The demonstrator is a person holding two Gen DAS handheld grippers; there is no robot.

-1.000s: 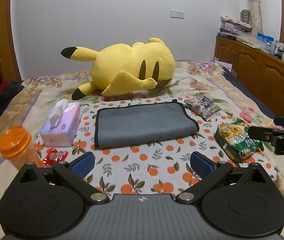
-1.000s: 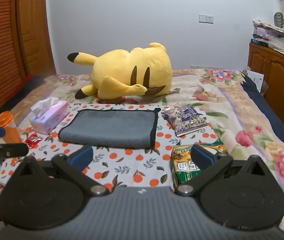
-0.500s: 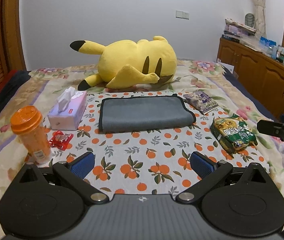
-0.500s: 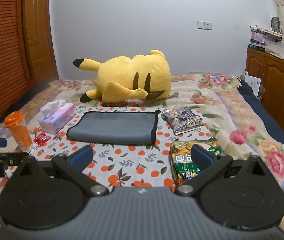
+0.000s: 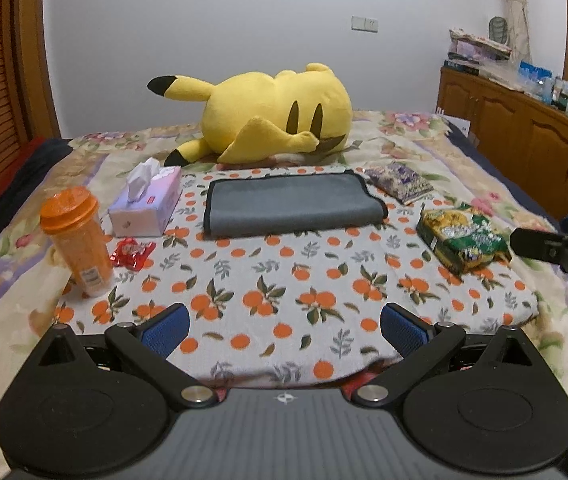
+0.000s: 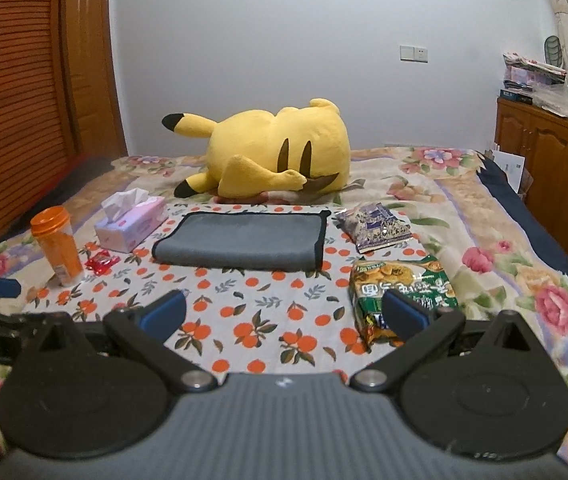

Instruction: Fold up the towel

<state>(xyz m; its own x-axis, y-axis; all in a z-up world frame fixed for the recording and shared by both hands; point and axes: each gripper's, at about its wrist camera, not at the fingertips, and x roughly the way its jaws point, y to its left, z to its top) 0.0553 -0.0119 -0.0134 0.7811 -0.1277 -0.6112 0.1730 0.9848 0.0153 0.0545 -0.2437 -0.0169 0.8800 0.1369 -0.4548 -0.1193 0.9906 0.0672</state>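
A grey towel with black trim [image 5: 292,206] lies folded flat on an orange-print cloth [image 5: 284,292] on the bed; it also shows in the right wrist view [image 6: 240,242]. My left gripper [image 5: 284,332] is open and empty, held back from the towel over the cloth's near edge. My right gripper [image 6: 284,318] is open and empty, well short of the towel. The right gripper's tip shows at the right edge of the left wrist view [image 5: 552,250].
A yellow plush toy [image 5: 276,120] lies behind the towel. A tissue box [image 5: 146,208], an orange bottle [image 5: 78,238] and a red wrapper [image 5: 132,252] stand left of it. A purple packet [image 5: 400,182] and a green snack bag [image 5: 464,238] lie to the right. Wooden cabinets [image 5: 524,136] line the right wall.
Both grippers have pulled back and away from the towel, which now looks smaller and farther. Both stay open. The towel has not moved.
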